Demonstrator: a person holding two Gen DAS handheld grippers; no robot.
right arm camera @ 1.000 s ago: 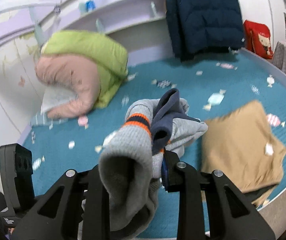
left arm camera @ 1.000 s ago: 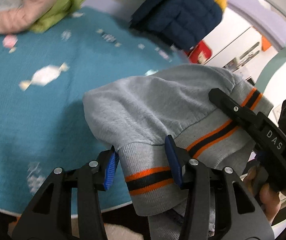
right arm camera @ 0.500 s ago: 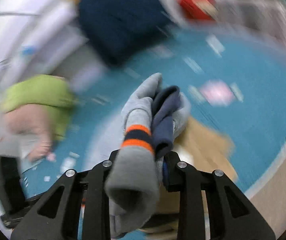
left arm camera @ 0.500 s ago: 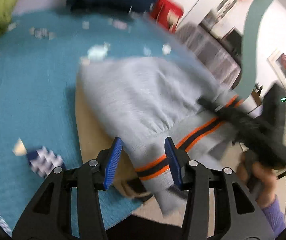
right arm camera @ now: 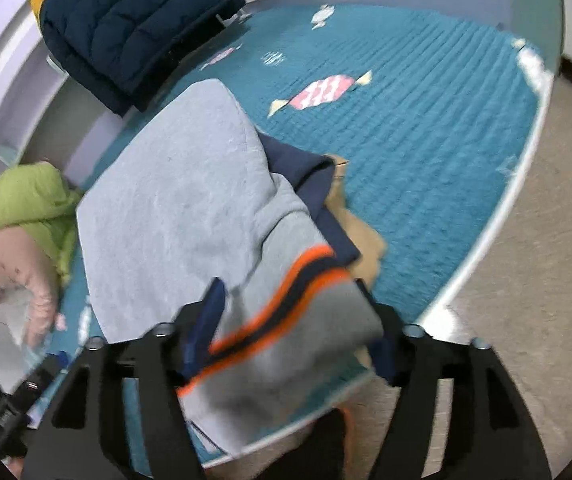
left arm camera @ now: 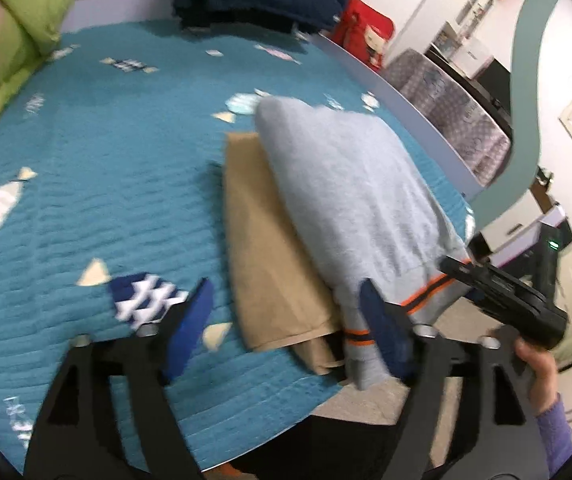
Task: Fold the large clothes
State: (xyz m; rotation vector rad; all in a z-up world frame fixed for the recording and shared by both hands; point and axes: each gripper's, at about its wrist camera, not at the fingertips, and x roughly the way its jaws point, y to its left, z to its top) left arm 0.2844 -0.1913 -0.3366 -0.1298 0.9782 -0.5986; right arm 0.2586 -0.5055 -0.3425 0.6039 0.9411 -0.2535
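Sweatshirt (left arm camera: pixel 350 184): grey, folded, lying on the tan garment (left arm camera: pixel 270 256) near the bed's edge; its orange-and-navy striped hem hangs toward the floor
Left gripper (left arm camera: pixel 286 324): jaws spread wide, having just been opening; the hem that sat between the blue pads earlier now only brushes the right pad (left arm camera: pixel 382 332)
Right gripper (right arm camera: pixel 286 328): jaws apart, also just opened; the striped cuff (right arm camera: pixel 294 300) lies loosely between them, no longer pinched
Hidden: motion blur smears both cuffs; the navy lining (right arm camera: pixel 314 184) partly tucked under grey cloth
Edges: teal bedspread (left arm camera: pixel 98 184) open to the left; white bed rim (right arm camera: pixel 498 216) and floor close on the right
Change: sweatshirt was held aloft, now set down
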